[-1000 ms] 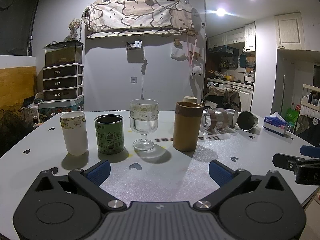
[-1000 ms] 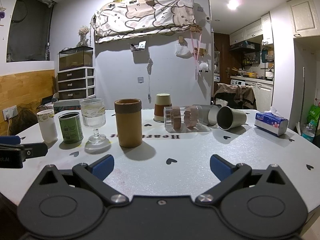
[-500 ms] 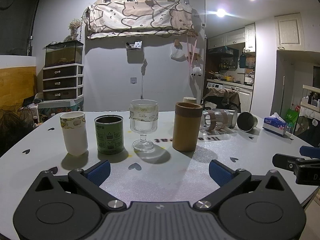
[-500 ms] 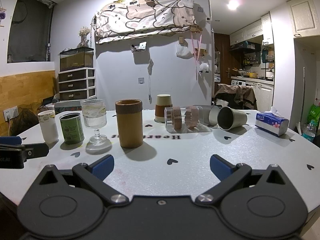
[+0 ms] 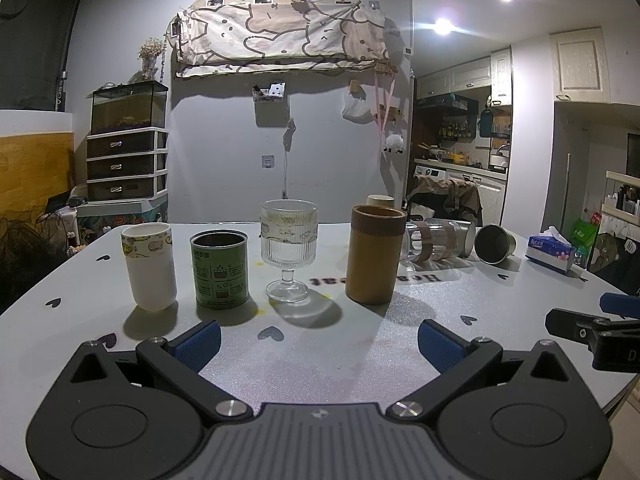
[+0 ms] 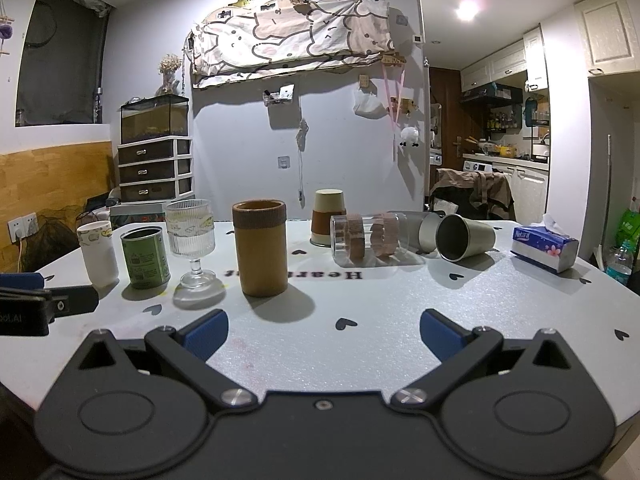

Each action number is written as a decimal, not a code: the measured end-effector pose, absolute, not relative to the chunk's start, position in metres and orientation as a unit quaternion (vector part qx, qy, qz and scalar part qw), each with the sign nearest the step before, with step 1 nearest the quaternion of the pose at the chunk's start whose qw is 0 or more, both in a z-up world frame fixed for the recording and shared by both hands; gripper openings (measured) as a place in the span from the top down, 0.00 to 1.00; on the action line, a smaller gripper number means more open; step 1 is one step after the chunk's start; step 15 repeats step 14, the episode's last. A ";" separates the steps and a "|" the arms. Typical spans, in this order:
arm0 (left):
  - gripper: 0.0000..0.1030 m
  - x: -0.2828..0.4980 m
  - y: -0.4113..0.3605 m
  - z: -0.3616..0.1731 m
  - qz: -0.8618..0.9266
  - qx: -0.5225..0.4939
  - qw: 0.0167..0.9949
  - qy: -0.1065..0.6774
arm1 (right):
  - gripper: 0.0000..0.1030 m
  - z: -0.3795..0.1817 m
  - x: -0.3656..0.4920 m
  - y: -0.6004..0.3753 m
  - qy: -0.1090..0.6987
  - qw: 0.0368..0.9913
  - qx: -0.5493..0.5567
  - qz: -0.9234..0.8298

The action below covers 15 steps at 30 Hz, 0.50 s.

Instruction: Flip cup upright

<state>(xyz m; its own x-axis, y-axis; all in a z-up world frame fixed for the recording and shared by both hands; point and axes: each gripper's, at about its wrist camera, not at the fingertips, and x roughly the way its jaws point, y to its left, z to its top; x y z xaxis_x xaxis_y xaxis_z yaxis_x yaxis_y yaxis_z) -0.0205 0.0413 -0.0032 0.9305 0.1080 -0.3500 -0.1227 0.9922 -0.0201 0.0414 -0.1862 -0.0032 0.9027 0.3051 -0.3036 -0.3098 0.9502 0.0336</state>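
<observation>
A clear glass cup with brown bands (image 6: pixel 366 237) lies on its side on the white table (image 6: pixel 400 312), also in the left wrist view (image 5: pixel 434 239). A steel cup (image 6: pixel 464 237) lies on its side to its right, mouth toward me. Another steel cup (image 6: pixel 420 230) lies behind them. A paper cup (image 6: pixel 329 216) stands upside down behind. My left gripper (image 5: pixel 318 342) is open and empty near the front edge. My right gripper (image 6: pixel 322 332) is open and empty, well short of the lying cups.
Upright in a row from the left: white cup (image 5: pixel 150 266), green tin (image 5: pixel 221 269), ribbed stem glass (image 5: pixel 288 254), brown bamboo cup (image 5: pixel 374 254). A tissue box (image 6: pixel 544 247) sits at the right. The right gripper shows in the left wrist view (image 5: pixel 596 326).
The right wrist view has crept slightly forward toward the cups. The left gripper has barely moved. Both stay open.
</observation>
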 end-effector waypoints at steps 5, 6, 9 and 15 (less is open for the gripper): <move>0.00 -0.020 0.041 -0.003 0.059 -0.021 0.982 0.177 | 0.00 -0.003 0.042 -0.186 0.154 0.975 -0.008 0.158; 0.00 -0.020 0.041 -0.003 0.059 -0.021 0.982 0.177 | 0.00 -0.003 0.042 -0.185 0.154 0.975 -0.009 0.159; 0.00 -0.020 0.041 -0.003 0.059 -0.021 0.982 0.177 | 0.00 -0.001 0.041 -0.184 0.154 0.975 -0.010 0.159; 0.00 -0.020 0.042 -0.003 0.059 -0.021 0.982 0.177 | 0.00 -0.001 0.041 -0.184 0.154 0.975 -0.009 0.159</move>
